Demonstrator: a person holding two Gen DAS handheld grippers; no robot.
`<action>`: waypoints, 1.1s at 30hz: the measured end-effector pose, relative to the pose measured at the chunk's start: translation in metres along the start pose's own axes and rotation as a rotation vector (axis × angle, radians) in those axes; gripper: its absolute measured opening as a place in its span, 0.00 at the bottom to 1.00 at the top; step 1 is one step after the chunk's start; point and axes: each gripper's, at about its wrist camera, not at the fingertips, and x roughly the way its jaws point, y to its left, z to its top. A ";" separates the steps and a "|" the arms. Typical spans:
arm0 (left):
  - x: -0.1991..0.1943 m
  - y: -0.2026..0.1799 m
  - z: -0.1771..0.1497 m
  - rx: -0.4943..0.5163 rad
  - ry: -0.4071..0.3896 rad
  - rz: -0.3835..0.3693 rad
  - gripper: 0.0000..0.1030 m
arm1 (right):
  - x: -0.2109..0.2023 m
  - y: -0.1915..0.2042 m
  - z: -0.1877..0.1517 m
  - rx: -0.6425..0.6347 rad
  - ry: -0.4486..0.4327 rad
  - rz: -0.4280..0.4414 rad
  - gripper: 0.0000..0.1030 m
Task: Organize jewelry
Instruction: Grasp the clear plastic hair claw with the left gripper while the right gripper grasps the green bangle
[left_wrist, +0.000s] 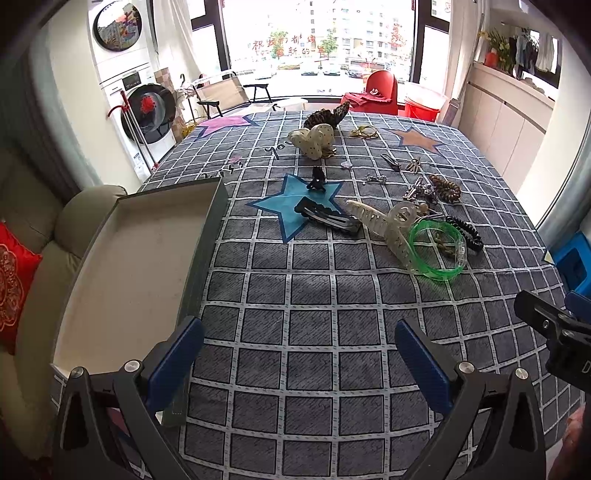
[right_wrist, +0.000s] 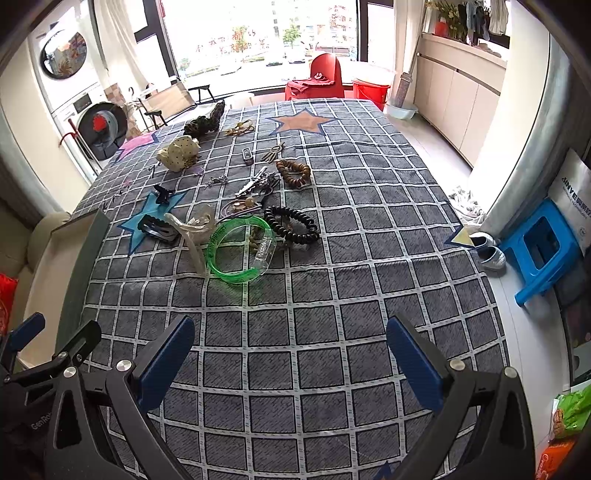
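Observation:
Jewelry and hair pieces lie scattered on the checked cloth: a green bangle (left_wrist: 437, 251) (right_wrist: 240, 251), a clear claw clip (left_wrist: 384, 225) (right_wrist: 192, 230), a black coil tie (left_wrist: 467, 230) (right_wrist: 291, 223), a black barrette (left_wrist: 327, 218) (right_wrist: 157, 229), a brown bead bracelet (right_wrist: 293, 172) and a dotted scrunchie (left_wrist: 314, 142) (right_wrist: 179, 153). An open shallow box (left_wrist: 207, 236) with a white inside stands at the table's left edge. My left gripper (left_wrist: 299, 354) is open and empty beside the box. My right gripper (right_wrist: 290, 350) is open and empty, well short of the bangle.
A beige sofa with a red cushion (left_wrist: 14, 280) is left of the table. A blue stool (right_wrist: 543, 251) and shoes (right_wrist: 489, 253) are on the floor at the right. The right gripper's body (left_wrist: 554, 332) shows at the left view's right edge.

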 end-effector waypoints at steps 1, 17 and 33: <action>0.001 0.000 0.000 0.001 0.001 0.003 1.00 | 0.001 -0.001 0.000 0.001 0.001 -0.001 1.00; 0.049 0.008 0.024 -0.069 0.058 -0.121 1.00 | 0.032 -0.033 0.009 0.020 0.039 -0.035 1.00; 0.107 -0.050 0.065 -0.030 0.142 -0.298 0.93 | 0.096 -0.041 0.030 -0.153 0.035 -0.005 0.96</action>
